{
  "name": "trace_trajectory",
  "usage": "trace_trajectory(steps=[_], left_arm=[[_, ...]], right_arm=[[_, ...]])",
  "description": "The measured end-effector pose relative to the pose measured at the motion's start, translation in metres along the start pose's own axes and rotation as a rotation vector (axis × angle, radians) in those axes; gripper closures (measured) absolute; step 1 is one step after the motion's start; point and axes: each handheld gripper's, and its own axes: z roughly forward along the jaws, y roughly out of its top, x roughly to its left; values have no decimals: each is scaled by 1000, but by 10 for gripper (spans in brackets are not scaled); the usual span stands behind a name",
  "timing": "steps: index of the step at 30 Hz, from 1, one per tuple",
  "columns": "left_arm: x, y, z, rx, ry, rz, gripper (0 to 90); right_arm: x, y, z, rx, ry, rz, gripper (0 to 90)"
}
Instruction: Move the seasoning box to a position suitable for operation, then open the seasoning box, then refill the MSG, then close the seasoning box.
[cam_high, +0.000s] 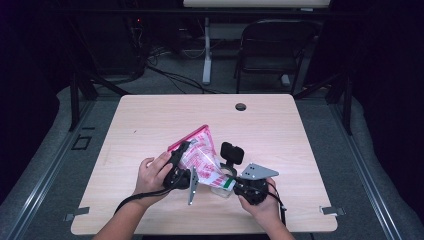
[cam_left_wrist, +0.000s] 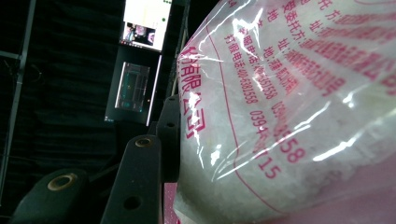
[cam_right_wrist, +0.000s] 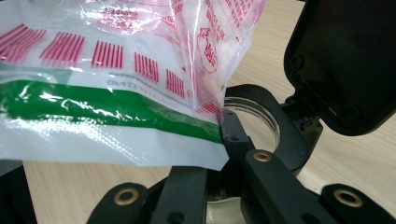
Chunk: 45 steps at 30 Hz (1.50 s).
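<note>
Fingers (cam_left_wrist: 140, 186) grip powder-filled bag (cam_high: 202, 157) over open jar (cam_high: 223, 186).

Beyond the fingers, a light wooden rectangular table (cam_high: 150, 125) with a round dark grommet hole (cam_high: 240, 106). Farther off, a black metal folding chair (cam_high: 272, 47) on grey carpeted floor (cam_high: 175, 82). Dark curtained surroundings; glowing monitor screens (cam_left_wrist: 142, 23) left of them.

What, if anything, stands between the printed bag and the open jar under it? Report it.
Nothing visible blocks it. The clear plastic bag with red print hangs tilted with its lower corner at the rim of the clear round jar. The jar's black flip lid is swung up and back, off the opening.
</note>
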Motion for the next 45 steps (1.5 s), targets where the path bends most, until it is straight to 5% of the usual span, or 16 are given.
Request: trace_trajectory(steps=[44,45], left_arm=[[1,1,-2,-2,9,9,644],[0,1,-2,-3,9,9,644]], right_arm=[[1,0,0,-3,-4,-4,892],[2,2,-3,48,-37,-17,892]])
